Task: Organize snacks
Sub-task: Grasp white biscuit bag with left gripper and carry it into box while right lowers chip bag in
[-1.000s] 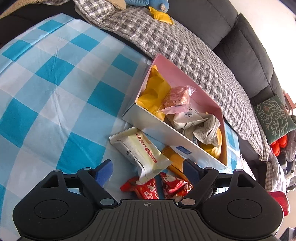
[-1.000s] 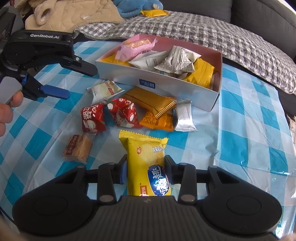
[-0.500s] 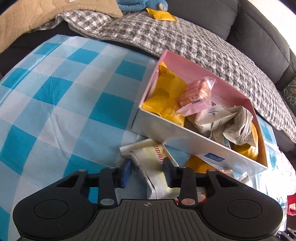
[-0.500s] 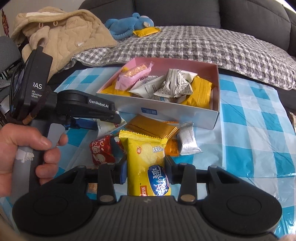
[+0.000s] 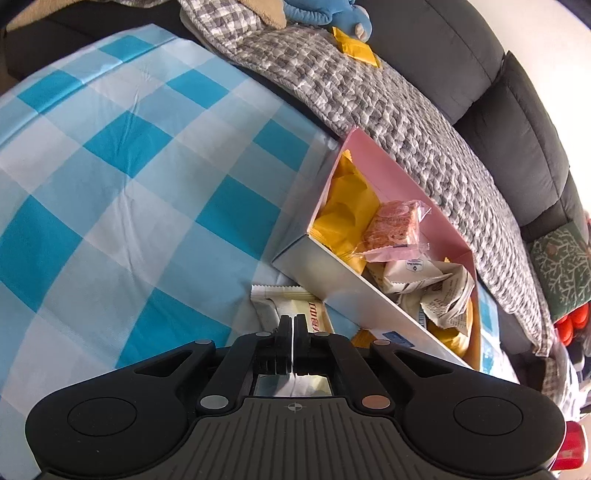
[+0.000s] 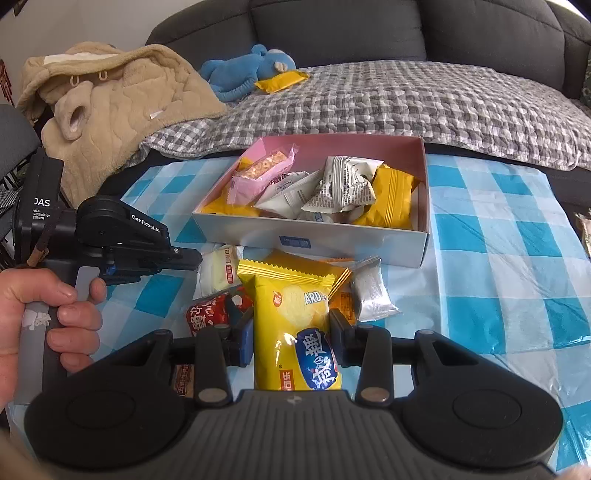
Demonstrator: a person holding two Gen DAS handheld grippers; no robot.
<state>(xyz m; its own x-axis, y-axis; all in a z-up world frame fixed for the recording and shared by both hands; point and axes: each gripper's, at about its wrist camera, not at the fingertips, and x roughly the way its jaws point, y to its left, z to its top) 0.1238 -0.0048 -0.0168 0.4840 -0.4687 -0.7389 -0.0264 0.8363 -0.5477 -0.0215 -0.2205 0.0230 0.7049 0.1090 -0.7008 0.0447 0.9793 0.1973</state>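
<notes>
Our left gripper (image 5: 293,326) has just pinched shut on the white packet (image 5: 295,306) near the box (image 6: 314,236); our right gripper (image 6: 291,332) still clamps the yellow bag (image 6: 295,325). Both can go in.

The tabletop (image 6: 517,236) has a blue and white checkered plastic cloth on it, bright daylight all over. Behind it at 12 o'clock sits a dark grey sofa (image 6: 332,29) with a grey checked quilt (image 6: 406,99) spread over the seat. A beige fleece garment (image 6: 110,96) is heaped at 10 o'clock, a blue plush toy (image 6: 240,70) just beside it. There's a green patterned cushion (image 5: 561,269) at 3 o'clock in the left view, pale wall (image 5: 546,26) above the sofa.
</notes>
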